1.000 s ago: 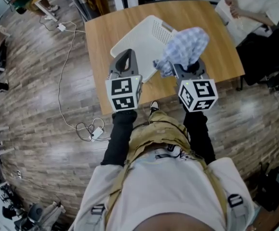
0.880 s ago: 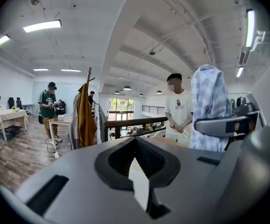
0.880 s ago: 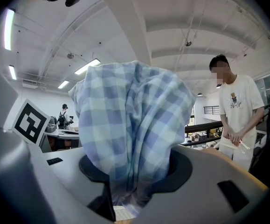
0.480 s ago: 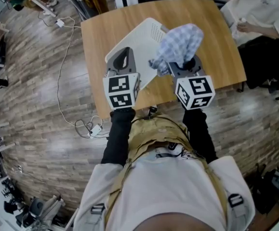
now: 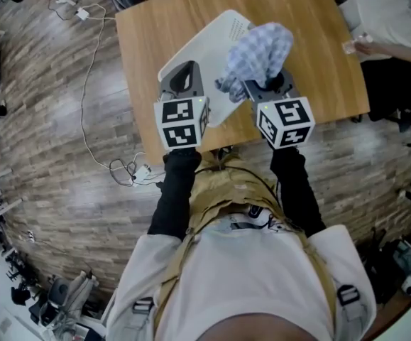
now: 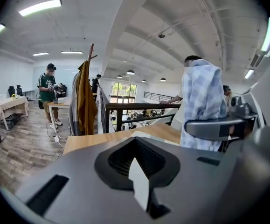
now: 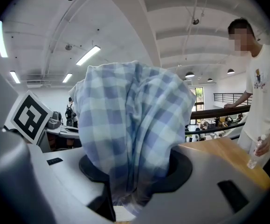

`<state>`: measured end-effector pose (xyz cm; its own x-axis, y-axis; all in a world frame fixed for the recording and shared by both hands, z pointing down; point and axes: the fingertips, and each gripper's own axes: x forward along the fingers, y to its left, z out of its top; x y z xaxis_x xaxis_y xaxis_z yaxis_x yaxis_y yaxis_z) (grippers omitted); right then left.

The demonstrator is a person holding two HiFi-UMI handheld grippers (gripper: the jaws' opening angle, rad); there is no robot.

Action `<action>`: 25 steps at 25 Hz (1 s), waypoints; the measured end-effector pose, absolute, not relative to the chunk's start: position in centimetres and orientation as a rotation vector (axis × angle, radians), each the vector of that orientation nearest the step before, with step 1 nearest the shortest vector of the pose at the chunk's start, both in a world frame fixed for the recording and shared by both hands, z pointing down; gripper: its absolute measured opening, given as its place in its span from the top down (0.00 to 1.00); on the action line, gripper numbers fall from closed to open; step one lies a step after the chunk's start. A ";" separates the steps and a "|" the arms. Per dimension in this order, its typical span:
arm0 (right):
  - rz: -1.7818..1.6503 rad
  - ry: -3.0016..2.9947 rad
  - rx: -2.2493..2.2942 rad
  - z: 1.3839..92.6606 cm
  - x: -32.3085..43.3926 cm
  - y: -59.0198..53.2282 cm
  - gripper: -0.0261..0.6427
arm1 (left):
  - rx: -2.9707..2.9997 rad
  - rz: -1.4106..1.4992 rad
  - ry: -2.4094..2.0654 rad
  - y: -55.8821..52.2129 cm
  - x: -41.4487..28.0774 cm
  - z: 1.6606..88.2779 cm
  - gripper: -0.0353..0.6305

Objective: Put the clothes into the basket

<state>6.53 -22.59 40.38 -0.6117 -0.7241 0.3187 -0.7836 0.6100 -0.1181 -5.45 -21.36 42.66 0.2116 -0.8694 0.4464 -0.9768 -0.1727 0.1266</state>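
Note:
A blue-and-white checked cloth [image 5: 258, 48] hangs bunched up from my right gripper [image 5: 265, 84], which is shut on its lower folds. The cloth [image 7: 130, 125] fills most of the right gripper view and hides the jaws' tips. It hangs over the near right edge of a white basket [image 5: 216, 38] that lies on the wooden table [image 5: 319, 41]. My left gripper [image 5: 184, 77] is beside it on the left, over the basket's near corner, shut with nothing in it. The left gripper view shows the same cloth [image 6: 202, 101] hanging to its right.
A person [image 5: 393, 20] sits at the table's right side and stands out in the right gripper view [image 7: 265, 92]. Cables and a plug [image 5: 138, 176] trail over the wood floor left of the table. A coat rack [image 6: 86, 101] with a brown garment stands beyond the table.
The right gripper has carried the cloth a little to the left, further over the basket's edge. The left gripper has kept its place beside it.

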 end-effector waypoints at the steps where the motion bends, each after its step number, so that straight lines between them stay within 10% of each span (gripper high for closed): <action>1: 0.362 -2.594 1.223 40.8 6.2 -22.9 0.66 | 2.109 0.395 -1.715 -21.6 -5.6 42.9 0.95; 25: 0.463 -2.329 0.844 53.7 0.0 -26.7 0.66 | 1.908 0.535 -1.599 -23.3 -10.2 52.3 0.95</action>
